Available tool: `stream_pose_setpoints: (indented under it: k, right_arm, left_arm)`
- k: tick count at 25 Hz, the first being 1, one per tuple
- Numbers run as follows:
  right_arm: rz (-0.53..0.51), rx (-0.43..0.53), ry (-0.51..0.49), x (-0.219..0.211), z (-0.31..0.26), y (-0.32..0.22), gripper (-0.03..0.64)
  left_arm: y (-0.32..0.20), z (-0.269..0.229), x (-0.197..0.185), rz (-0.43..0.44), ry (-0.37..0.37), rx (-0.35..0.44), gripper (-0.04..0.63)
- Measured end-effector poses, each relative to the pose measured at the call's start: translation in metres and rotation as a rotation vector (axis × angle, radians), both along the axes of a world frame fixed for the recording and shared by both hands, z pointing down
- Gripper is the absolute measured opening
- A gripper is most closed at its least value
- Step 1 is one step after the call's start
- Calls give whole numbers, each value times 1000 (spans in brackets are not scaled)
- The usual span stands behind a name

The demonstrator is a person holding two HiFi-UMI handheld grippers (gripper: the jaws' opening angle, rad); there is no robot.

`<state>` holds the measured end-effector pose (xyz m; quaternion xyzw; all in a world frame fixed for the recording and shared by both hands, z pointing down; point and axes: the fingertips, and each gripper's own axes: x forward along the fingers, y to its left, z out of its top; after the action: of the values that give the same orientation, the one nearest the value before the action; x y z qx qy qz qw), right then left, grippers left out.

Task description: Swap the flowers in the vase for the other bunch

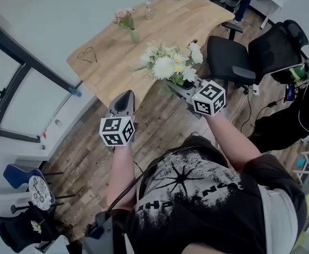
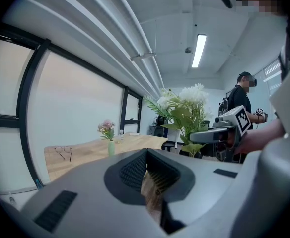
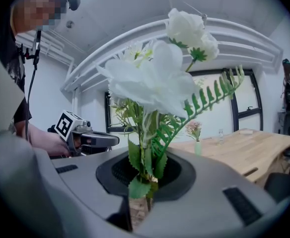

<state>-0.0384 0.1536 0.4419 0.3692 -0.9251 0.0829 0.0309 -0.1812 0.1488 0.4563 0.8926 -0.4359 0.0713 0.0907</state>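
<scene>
A small green vase [image 1: 134,35] holding pink flowers [image 1: 124,18] stands on the wooden table [image 1: 160,30], well ahead of both grippers. My right gripper [image 1: 182,88] is shut on the stems of a white bunch [image 1: 173,62] with fern leaves and holds it upright short of the table's near edge. In the right gripper view the stems [image 3: 144,172] rise from between the jaws, with the vase [image 3: 198,148] far off to the right. My left gripper [image 1: 124,106] hovers over the floor to the left, shut with nothing in it. The left gripper view shows the vase [image 2: 111,148] and the white bunch [image 2: 184,110].
A pair of glasses [image 1: 87,53] lies at the table's near left and a small clear bottle [image 1: 149,9] stands behind the vase. Black office chairs [image 1: 234,57] crowd the table's right side. Another person [image 2: 242,100] stands far off.
</scene>
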Motion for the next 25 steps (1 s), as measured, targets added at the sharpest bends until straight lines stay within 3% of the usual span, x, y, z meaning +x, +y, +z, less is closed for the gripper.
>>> stream_pose_setpoints:
  k: [16,25]
  right_arm:
    - [-20,-40,-15,24,19,-63,65]
    - [-72,-54,-2,73,16,-133,64]
  left_arm:
    - [-61,13,32,-5,-3,-33,15]
    - [-126,9,79,-56,-5,-37,15]
